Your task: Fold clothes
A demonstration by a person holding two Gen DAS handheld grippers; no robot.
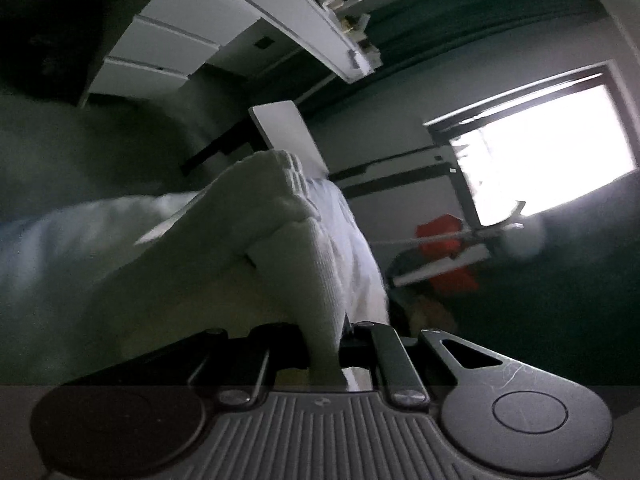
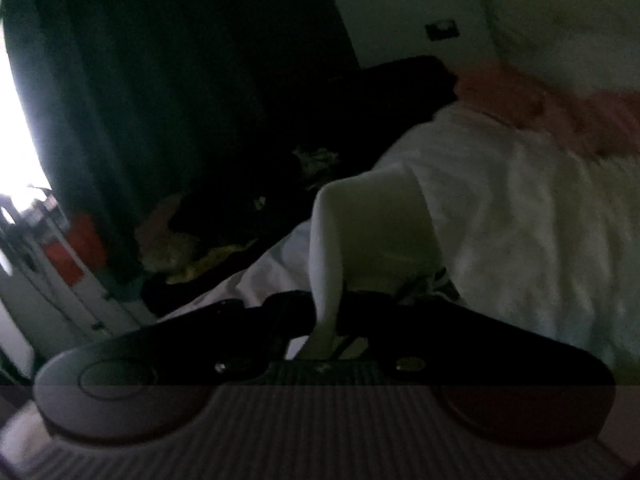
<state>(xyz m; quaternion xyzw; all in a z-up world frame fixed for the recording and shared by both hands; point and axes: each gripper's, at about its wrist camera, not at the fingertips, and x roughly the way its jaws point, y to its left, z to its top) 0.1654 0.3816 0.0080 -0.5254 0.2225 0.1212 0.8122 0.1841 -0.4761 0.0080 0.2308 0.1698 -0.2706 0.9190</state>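
Observation:
In the left wrist view my left gripper (image 1: pixel 328 344) is shut on a white ribbed knit garment (image 1: pixel 280 232). The cloth bunches up from the jaws and drapes left, lifted in the air with the camera tilted toward the ceiling. In the right wrist view my right gripper (image 2: pixel 332 320) is shut on a white garment (image 2: pixel 372 224). That cloth rises from the jaws in a thick fold and spreads right over a white bed surface (image 2: pixel 520 216). The fingertips of both grippers are hidden by cloth.
The left wrist view shows white cabinets (image 1: pixel 168 44), a bright window (image 1: pixel 552 152) and a red object (image 1: pixel 444 248) on a rack. The right wrist view shows a dark curtain (image 2: pixel 160 80), dark clothes (image 2: pixel 400 84), a pink cloth (image 2: pixel 560 112) and a yellowish item (image 2: pixel 188 260).

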